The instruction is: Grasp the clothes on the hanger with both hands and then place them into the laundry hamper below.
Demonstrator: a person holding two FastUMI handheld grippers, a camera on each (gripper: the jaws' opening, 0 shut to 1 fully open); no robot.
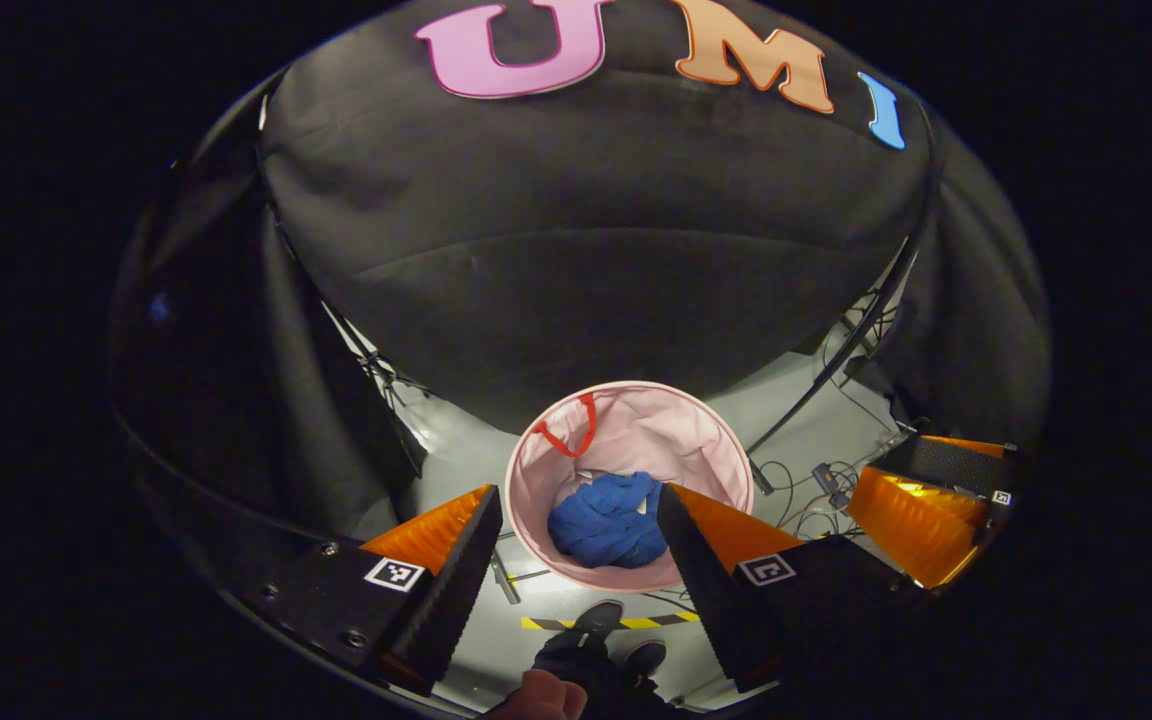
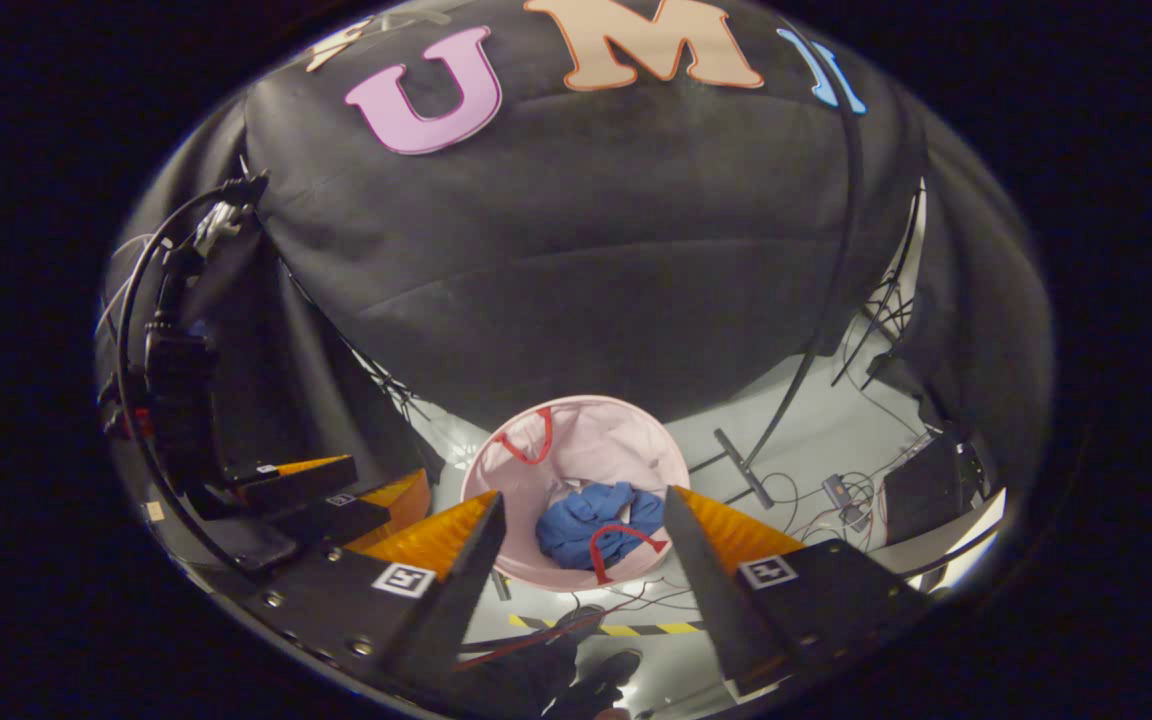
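A round pink laundry hamper point(image 1: 706, 440) with red handles stands on the grey floor below. A crumpled blue garment point(image 1: 608, 520) lies inside it. My left gripper point(image 1: 576, 510) hovers well above the hamper, open, with nothing between its fingers. In the right gripper view the same hamper point(image 2: 626, 430) holds the blue garment point(image 2: 581, 525), and my right gripper point(image 2: 581, 515) is open and empty above it. The right gripper point(image 1: 921, 500) also shows at the right edge of the left gripper view, and the left gripper point(image 2: 321, 490) at the left of the right gripper view.
Black cloth walls close in behind and on both sides. Cables and small boxes point(image 2: 836, 495) lie on the floor to the right of the hamper. A yellow-black tape strip point(image 1: 626, 622) crosses the floor near a person's shoes point(image 1: 601, 620). A black stand with cables point(image 2: 171, 350) rises at left.
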